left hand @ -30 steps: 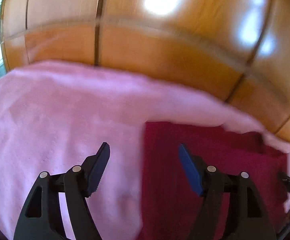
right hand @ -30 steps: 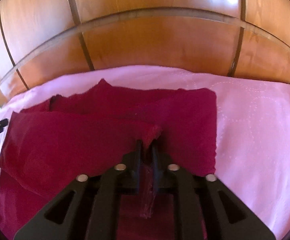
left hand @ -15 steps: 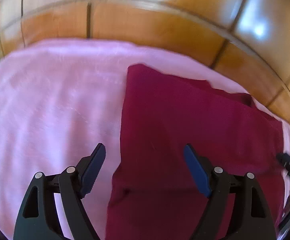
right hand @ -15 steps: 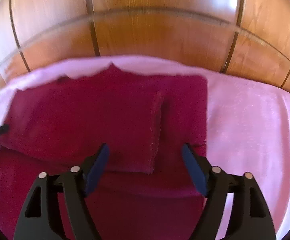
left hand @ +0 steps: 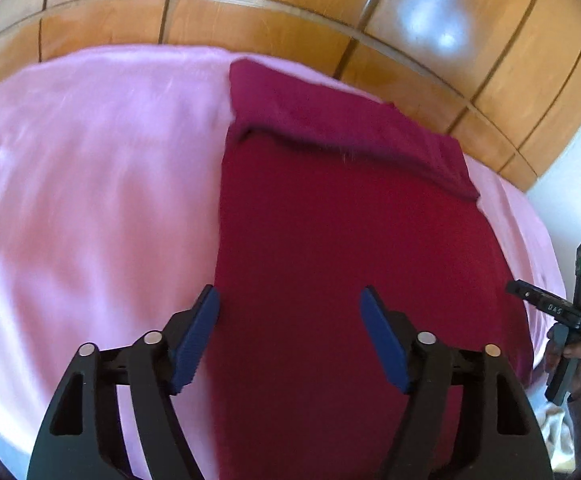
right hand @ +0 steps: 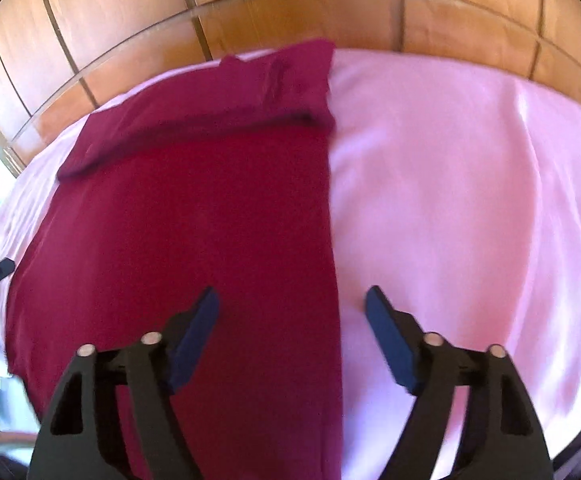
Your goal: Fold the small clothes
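We hold both grippers, left [left hand: 290, 336] and right [right hand: 292, 336], spread and empty above the garment [left hand: 330, 240], which looks soft and limp on the bed [left hand: 90, 200]; we would pinch its near corners.

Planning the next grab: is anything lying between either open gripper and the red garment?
Nothing visible. The left gripper and right gripper both hang open directly over the red garment on the pink sheet.

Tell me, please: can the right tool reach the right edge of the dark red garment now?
Probably yes. The right tool is open, the garment edge lies between its fingers, and nothing covers it on the pink sheet.
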A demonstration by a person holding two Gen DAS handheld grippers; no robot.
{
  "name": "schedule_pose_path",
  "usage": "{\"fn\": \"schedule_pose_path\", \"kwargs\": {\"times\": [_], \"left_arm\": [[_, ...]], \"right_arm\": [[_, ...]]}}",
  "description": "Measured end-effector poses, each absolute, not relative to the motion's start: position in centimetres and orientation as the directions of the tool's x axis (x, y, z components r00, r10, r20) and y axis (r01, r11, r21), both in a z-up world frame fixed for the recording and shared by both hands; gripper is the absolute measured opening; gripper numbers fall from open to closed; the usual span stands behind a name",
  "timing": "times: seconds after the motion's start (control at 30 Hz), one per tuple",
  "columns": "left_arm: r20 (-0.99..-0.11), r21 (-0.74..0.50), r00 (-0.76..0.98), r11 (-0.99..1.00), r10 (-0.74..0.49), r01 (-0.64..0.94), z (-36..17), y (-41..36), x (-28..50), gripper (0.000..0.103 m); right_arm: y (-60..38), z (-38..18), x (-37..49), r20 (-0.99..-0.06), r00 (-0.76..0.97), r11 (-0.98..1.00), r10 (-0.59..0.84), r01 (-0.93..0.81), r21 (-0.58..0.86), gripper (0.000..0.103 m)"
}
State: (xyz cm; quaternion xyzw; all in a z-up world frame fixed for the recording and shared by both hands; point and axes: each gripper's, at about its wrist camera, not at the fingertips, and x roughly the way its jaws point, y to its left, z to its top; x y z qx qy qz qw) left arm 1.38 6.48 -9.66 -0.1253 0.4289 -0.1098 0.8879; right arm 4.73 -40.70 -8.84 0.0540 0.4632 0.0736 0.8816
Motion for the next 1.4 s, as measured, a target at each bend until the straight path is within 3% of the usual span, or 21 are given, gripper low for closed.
{"fn": "schedule_pose_path", "kwargs": {"times": [0.03, 0.1, 0.2, 0.3, 0.4, 0.43, 0.47, 0.73, 0.97, 1.23, 1.27, 1.3, 1.33, 1.37, 1.4], "left_arm": [[-0.735, -0.32, 0.607, 0.944, -0.303, 0.083, -9.9, 6.6, 0.5, 0.07], [-0.745, -0.342, 0.585, 0.936, -0.321, 0.078, -10.7, 6.8, -1.3, 0.064], [-0.769, -0.341, 0.549, 0.936, -0.328, 0.082, -11.9, 6.6, -3.2, 0.051], [-0.768, -0.359, 0.534, 0.928, -0.352, 0.095, -12.4, 6.3, -4.5, 0.049], [-0.78, -0.339, 0.534, 0.938, -0.327, 0.078, -12.6, 6.3, -4.5, 0.029], [-0.782, -0.338, 0.534, 0.939, -0.321, 0.07, -12.5, 6.6, -4.6, 0.013], [-0.776, -0.358, 0.534, 0.931, -0.336, 0.066, -12.2, 6.9, -4.5, 0.013], [-0.668, -0.454, 0.606, 0.882, -0.431, 0.128, -7.3, 8.2, -3.9, 0.007], [-0.586, -0.488, 0.655, 0.853, -0.477, 0.184, -4.7, 7.5, 1.5, 0.006], [-0.648, -0.474, 0.632, 0.875, -0.424, 0.101, -5.4, 6.3, 11.3, 0.006], [-0.661, -0.476, 0.632, 0.877, -0.404, 0.063, -5.8, 6.6, 12.4, 0.014], [-0.666, -0.486, 0.628, 0.873, -0.403, 0.044, -6.1, 7.0, 12.8, 0.022], [-0.663, -0.517, 0.625, 0.856, -0.413, 0.017, -6.3, 7.5, 13.5, 0.043], [-0.652, -0.537, 0.637, 0.843, -0.412, -0.005, -6.1, 8.1, 13.8, 0.057], [-0.639, -0.546, 0.657, 0.837, -0.4, -0.022, -6.0, 8.7, 13.8, 0.059]], "right_arm": [[-41.1, -8.9, 3.2, -0.811, 0.554, 0.981, 0.189, -0.074, 0.178, 0.062], [-41.5, -9.0, 1.0, -0.814, 0.545, 0.978, 0.202, -0.071, 0.195, 0.044], [-41.6, -9.3, -1.6, -0.833, 0.511, 0.977, 0.21, -0.082, 0.196, 0.03], [-41.2, -10.2, -3.9, -0.857, 0.463, 0.974, 0.226, -0.102, 0.202, 0.024], [-41.2, -10.9, -4.6, -0.861, 0.448, 0.97, 0.241, -0.101, 0.219, 0.019], [-41.2, -11.0, -4.6, -0.86, 0.448, 0.97, 0.244, -0.099, 0.223, 0.013], [-41.3, -10.7, -4.4, -0.857, 0.445, 0.965, 0.262, -0.097, 0.244, 0.008], [-41.0, -5.1, -2.4, -0.728, 0.556, 0.912, 0.401, -0.17, 0.373, 0.007], [-41.3, -2.9, 3.4, -0.646, 0.647, 0.902, 0.404, -0.164, 0.4, 0.007], [-42.7, -5.0, 11.9, -0.682, 0.646, 0.9, 0.343, -0.019, 0.435, 0.008], [-42.7, -5.2, 12.6, -0.683, 0.643, 0.896, 0.346, -0.009, 0.445, 0.01], [-42.9, -5.3, 13.0, -0.685, 0.645, 0.894, 0.339, 0.006, 0.448, 0.02], [-43.2, -5.5, 13.4, -0.684, 0.648, 0.89, 0.336, 0.019, 0.456, 0.029], [-43.5, -5.5, 13.6, -0.671, 0.655, 0.877, 0.348, 0.027, 0.48, 0.052], [-43.9, -5.3, 13.4, -0.651, 0.675, 0.869, 0.346, 0.032, 0.494, 0.061]]}}
